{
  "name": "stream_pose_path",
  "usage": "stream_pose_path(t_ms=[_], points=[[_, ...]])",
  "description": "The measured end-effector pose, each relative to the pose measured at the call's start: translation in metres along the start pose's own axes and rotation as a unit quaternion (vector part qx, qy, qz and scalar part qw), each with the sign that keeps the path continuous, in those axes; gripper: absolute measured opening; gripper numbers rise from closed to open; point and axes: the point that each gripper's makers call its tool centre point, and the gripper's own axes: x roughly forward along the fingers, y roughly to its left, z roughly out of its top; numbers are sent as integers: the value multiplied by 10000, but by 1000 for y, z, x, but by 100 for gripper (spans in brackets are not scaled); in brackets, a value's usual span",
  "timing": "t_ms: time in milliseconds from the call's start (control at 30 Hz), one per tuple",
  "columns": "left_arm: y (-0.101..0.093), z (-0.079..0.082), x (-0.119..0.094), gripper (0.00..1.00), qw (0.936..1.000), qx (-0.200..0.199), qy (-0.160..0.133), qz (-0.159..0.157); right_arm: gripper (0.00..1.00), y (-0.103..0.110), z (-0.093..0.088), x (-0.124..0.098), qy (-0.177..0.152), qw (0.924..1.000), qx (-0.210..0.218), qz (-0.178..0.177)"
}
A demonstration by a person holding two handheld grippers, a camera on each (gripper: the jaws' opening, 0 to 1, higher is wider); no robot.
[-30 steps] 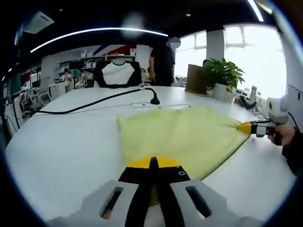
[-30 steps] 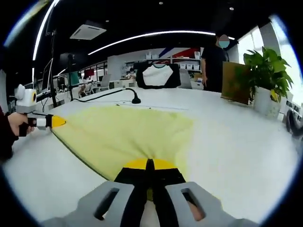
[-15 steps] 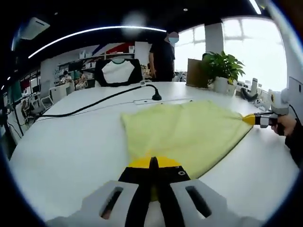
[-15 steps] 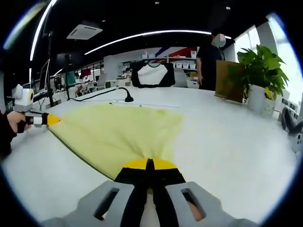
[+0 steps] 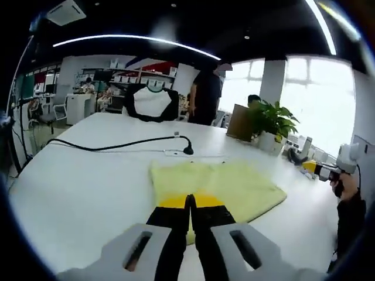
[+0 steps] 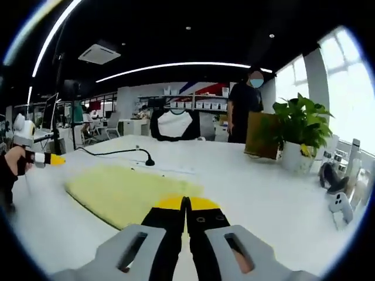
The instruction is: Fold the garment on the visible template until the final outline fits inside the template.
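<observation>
Left gripper (image 5: pixel 190 202) jaws pressed together near yellow garment (image 5: pixel 217 184) edge, grip unclear; right gripper (image 6: pixel 185 204) likewise. Black cable (image 5: pixel 117 144) lies beyond.

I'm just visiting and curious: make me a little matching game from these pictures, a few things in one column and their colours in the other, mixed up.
Things:
1. garment
2. cable
3. potted plant
4. table

Colours:
A. green leaves
B. white
C. pale yellow
D. black

Pairs: 1-C, 2-D, 3-A, 4-B
</observation>
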Motion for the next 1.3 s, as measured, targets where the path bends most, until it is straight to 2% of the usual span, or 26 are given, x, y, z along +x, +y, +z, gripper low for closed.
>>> stream_pose_path(t_ms=[233, 300, 333, 467, 500, 533, 567, 600, 700, 800, 900, 1000, 1100, 1133, 1167, 1233, 1300], points=[[-4, 34, -37, 1, 9985, 454, -313, 34, 0, 4, 13, -26, -143, 9998, 142, 75], [-5, 44, -50, 1, 9976, 516, -451, 7, 0, 11, 13, -33, -122, 9994, 211, 248], [-6, 46, -53, 1, 9973, 551, -485, -1, 0, 17, 12, -36, -73, 9989, 221, 413], [-10, 55, -77, 4, 9956, 685, -643, -22, 0, 26, 18, -54, -298, 9980, 260, 500], [-11, 57, -84, 6, 9940, 743, -800, -36, 0, 26, 19, -60, -375, 9978, 250, 481], [-11, 56, -89, 6, 9937, 724, -849, -51, 0, 22, 18, -63, -401, 9982, 224, 378], [-6, 52, -94, 6, 9946, 588, -859, 31, 0, 14, 14, -67, -294, 9994, -53, 186], [-2, 50, -98, 6, 9944, 590, -863, 123, 0, 11, 12, -71, -239, 9995, -157, 115], [5, 47, -117, 3, 9905, 897, -964, 386, 0, 8, 13, -87, -412, 9991, 7, 125], [8, 45, -131, 1, 9903, 793, -1056, 424, 0, 5, 7, -97, -508, 9986, 120, 76], [7, 42, -143, 2, 9886, 790, -1204, 432, 0, 4, -11, -105, -384, 9992, 75, -10], [7, 38, -153, 5, 9856, 950, -1289, 537, 0, 1, -25, -110, -247, 9996, 93, -127], [7, 34, -156, 13, 9836, 1088, -1323, 563, 8, 3, -37, -111, -147, 9998, 7, -114], [6, 37, -157, 13, 9782, 1402, -1426, 558, 14, 4, -39, -110, -112, 9996, -264, -72], [5, 34, -157, 13, 9793, 1362, -1381, 582, 18, 8, -44, -109, 4, 9993, -379, 5], [1, 31, -157, 16, 9790, 1384, -1382, 569, 21, 11, -44, -109, -4, 9996, -297, -27], [-3, 29, -158, 27, 9795, 1393, -1373, 481, 27, 13, -39, -110, -133, 9986, -515, 12]])
